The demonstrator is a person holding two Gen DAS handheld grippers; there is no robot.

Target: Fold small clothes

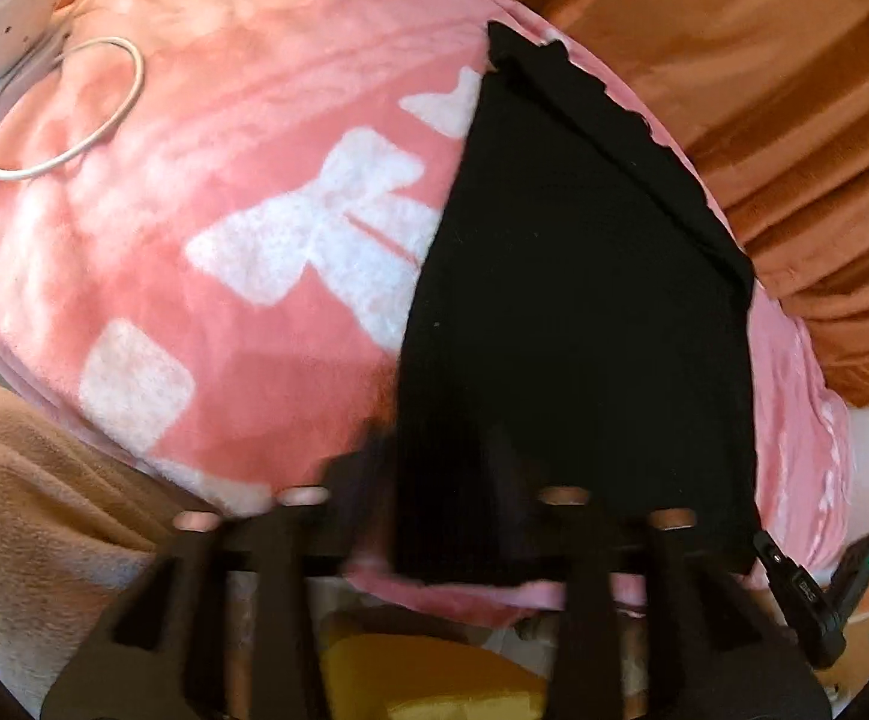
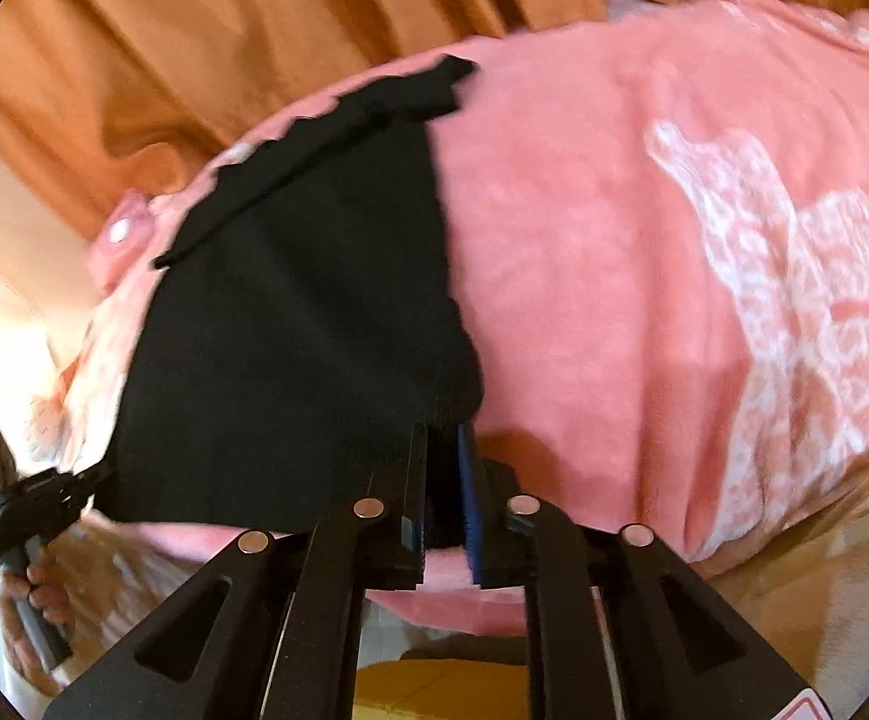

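On the pink blanket [image 1: 242, 138] with white bows, flat and spread out: the black cloth [image 1: 584, 312]. Lies right in front of both tongs, near edge close, far end away. Runs long from the near edge out toward the orange curtain [image 1: 782, 96] behind the bed. Gets a bit thinner at the far end. Has a wavy trim [image 1: 632, 114] there, set on a slant across the top.

At the near right corner of the cloth: the right tongs [image 2: 443, 456]. Squeezed tight, with black cloth pinched between the two fingers. Looks like a firm hold.

At the near left corner: the left tongs [image 1: 428, 480]. Too blurry in its own view, dark fingers lost against dark cloth. From the other view, tip right at the corner, touching it. Cannot tell if squeezed or let go.

So, one tongs at each near corner, both about the same way from the cloth, neither closer.

Probably a fold about to start: lift the near edge and carry it straight along the long way, up to the trim end. Needs both corners held, and both moved together, or the cloth may go crooked. Better to check the left hold first.
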